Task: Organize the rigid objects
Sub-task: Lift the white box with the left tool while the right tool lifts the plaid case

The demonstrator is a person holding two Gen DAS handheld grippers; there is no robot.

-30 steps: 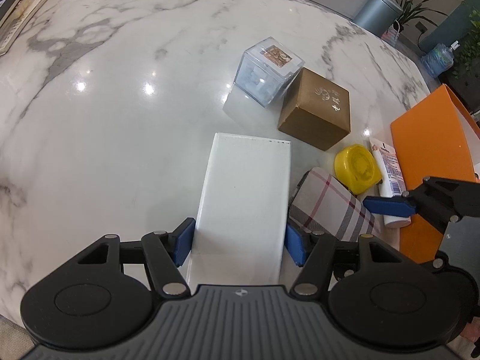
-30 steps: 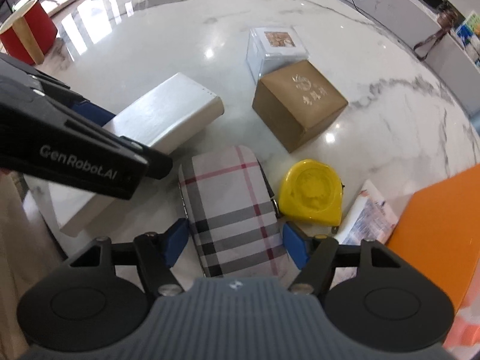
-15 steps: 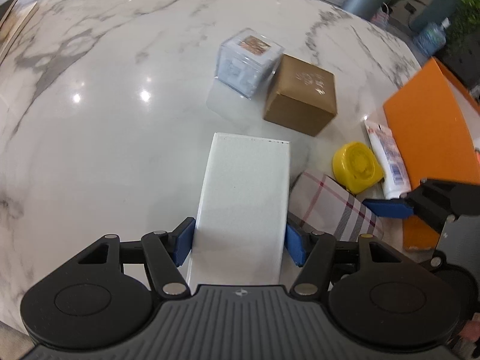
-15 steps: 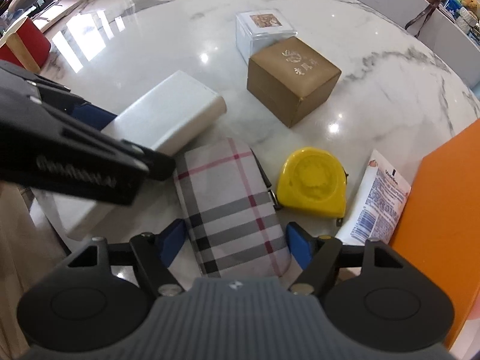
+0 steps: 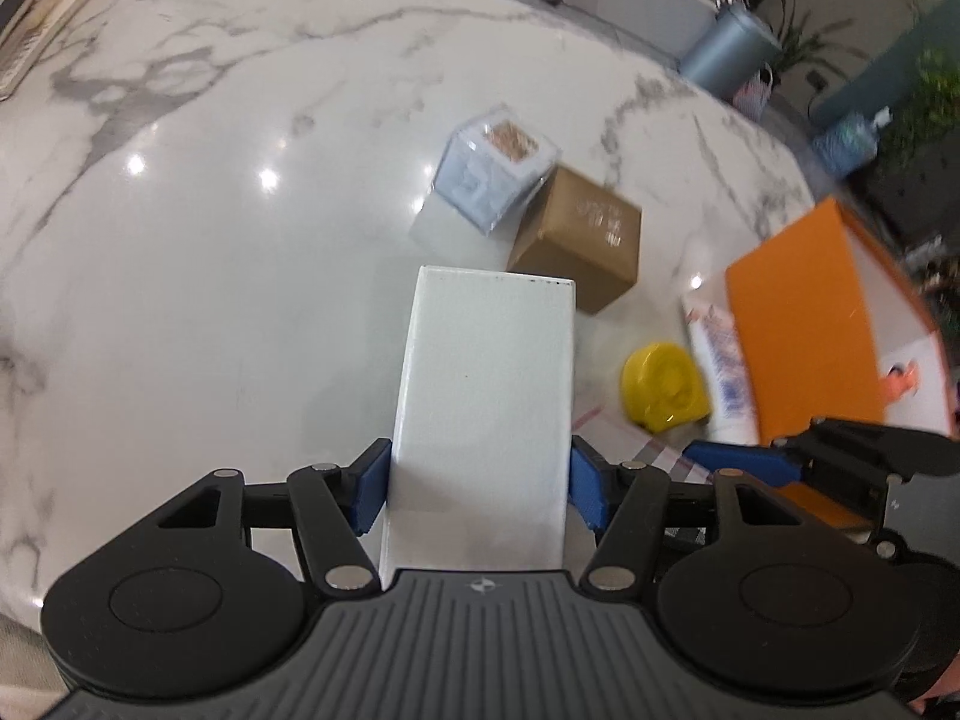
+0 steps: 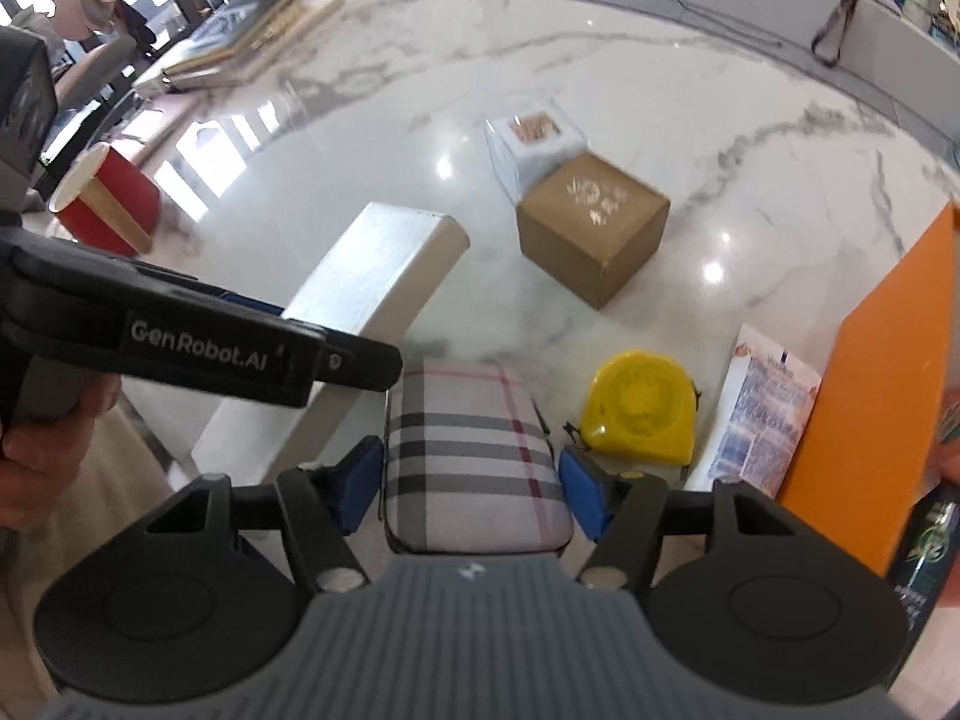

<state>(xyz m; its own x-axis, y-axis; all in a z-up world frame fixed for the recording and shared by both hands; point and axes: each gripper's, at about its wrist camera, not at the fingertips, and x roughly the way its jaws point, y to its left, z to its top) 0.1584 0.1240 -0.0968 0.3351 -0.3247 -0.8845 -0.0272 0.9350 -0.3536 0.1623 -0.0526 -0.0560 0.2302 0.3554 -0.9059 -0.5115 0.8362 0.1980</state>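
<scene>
two claws: left claw [image 5: 477, 489] clamps the white box [image 5: 486, 396]; right claw [image 6: 471, 492] is closing on the plaid case [image 6: 471, 456] between its pads.

The table [image 5: 180, 300] is white marble with grey veins. The long box [image 5: 480, 408] is plain white. The case [image 6: 474, 456] has a check pattern — light grey ground with black, white and red stripes. The tape measure [image 6: 642, 414] is bright yellow. The square box [image 6: 594, 228] is brown cardboard with a pale print on top. The cube [image 6: 531, 144] behind it is clear, whitish, with a tan label. The tube [image 6: 762, 414] is white with blue print. The folder [image 5: 804, 324] is orange. The cup [image 6: 108, 204] is red — with a tan stripe. The pads [image 5: 369, 492] of both grippers are blue, on black frames.
</scene>
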